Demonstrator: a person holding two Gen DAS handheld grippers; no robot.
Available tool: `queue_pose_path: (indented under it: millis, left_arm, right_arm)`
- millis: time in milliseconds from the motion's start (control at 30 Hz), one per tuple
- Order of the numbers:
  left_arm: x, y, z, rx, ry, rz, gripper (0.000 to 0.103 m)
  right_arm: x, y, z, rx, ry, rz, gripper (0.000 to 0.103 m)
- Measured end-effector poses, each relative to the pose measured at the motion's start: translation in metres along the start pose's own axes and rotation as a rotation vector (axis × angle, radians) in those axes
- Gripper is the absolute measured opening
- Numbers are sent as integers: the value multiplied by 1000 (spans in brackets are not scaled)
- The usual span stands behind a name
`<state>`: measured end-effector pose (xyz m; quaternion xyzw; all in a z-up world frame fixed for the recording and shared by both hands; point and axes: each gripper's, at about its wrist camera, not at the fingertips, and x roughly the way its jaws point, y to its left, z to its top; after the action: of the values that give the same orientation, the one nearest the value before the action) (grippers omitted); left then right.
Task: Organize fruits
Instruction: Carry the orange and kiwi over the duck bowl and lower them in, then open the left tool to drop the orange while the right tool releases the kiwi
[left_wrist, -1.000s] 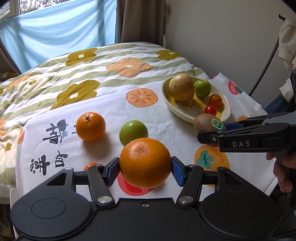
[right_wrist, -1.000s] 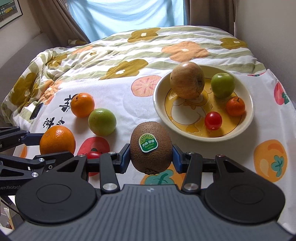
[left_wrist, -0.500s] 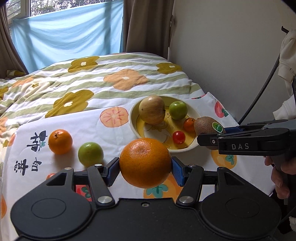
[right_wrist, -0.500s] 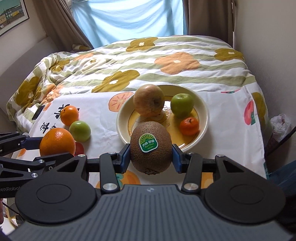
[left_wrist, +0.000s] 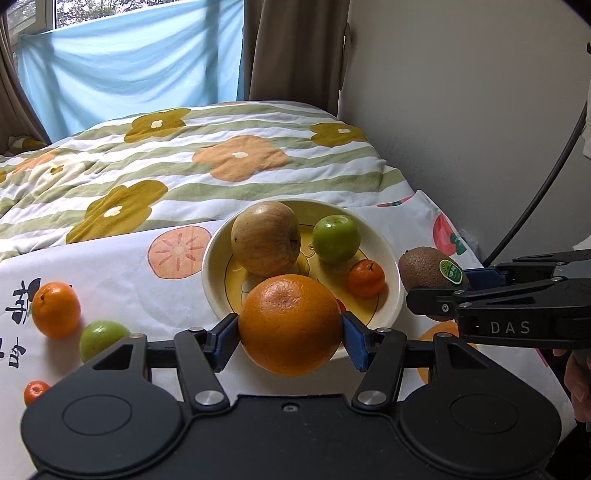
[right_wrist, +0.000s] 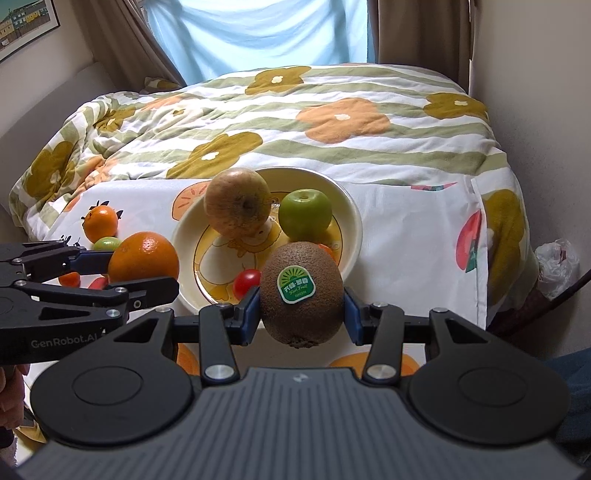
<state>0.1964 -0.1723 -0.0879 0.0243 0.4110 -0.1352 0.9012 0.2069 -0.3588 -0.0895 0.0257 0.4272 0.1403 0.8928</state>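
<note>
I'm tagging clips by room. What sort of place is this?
Most likely a bedroom: a bed with a flower-print quilt, curtains at a window, and a framed picture on the wall.

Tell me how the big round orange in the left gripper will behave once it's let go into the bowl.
The big round orange will likely roll on the cream bowl's slope, nudging the small tangerine. Its dimpled peel looks grippy and firm.
</note>
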Motion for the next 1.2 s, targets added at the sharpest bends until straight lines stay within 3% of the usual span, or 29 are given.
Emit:
queue_pose_path:
  millis: [600, 667, 700, 733, 1200]
  left_arm:
    - [66, -4, 9, 84, 72, 82, 64]
    - [62, -6, 9, 98, 55, 101, 73]
    - [58, -6, 9, 98, 39, 104, 88]
    - [53, -5, 9, 95, 18, 101, 97]
    - [15, 13, -8, -20, 23, 106, 98]
  right_arm:
    - [27, -17, 1, 9, 23, 29, 61]
    - [26, -18, 1, 10, 21, 28, 61]
    - [26, -19, 2, 11, 19, 27, 61]
    - [26, -19, 2, 11, 18, 26, 61]
    - [35, 3, 11, -85, -8, 54, 61]
